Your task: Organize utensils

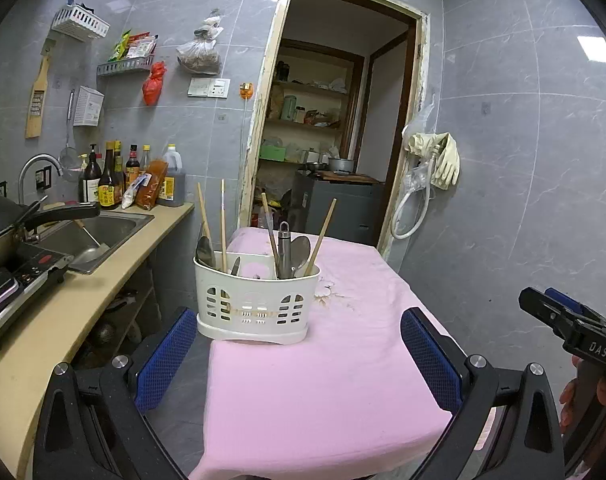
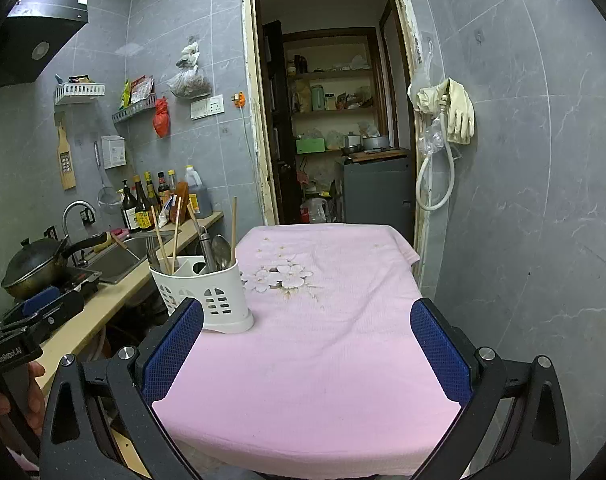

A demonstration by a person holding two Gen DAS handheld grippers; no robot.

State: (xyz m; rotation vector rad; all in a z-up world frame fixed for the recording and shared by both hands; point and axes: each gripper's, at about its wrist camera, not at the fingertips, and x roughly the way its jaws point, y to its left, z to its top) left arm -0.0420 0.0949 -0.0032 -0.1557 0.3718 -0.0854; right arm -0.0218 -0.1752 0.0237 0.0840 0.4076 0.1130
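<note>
The white utensil caddy [image 1: 257,304] stands upright at the centre of the left wrist view, on the near left corner of the pink-clothed table [image 1: 331,380]; in the right wrist view it sits at centre left, close to the table's left edge. Its compartments hold wooden chopsticks [image 1: 223,226] toward the left, with a spoon [image 1: 205,252] beside them, and toward the right further chopsticks, a steel-handled tool [image 1: 285,250] and a second spoon [image 1: 301,252]. The cloth carries no loose utensil in either view. The left gripper [image 1: 299,354] hovers low in the frame, short of the caddy, its blue pads spread wide with nothing between them. The right gripper [image 2: 307,350] is likewise spread and empty, facing bare cloth at lower centre of its view, the caddy just beyond its left pad. Judgement: with everything standing in the caddy and both claws empty, the work is either at its opening, before any pick, or at its close; the frames cannot settle which. If sorting remains, the next move calls for closing on one slim handle above the rim and lifting it straight up, clear of its crowded neighbours, without tipping the light caddy off the corner.
</note>
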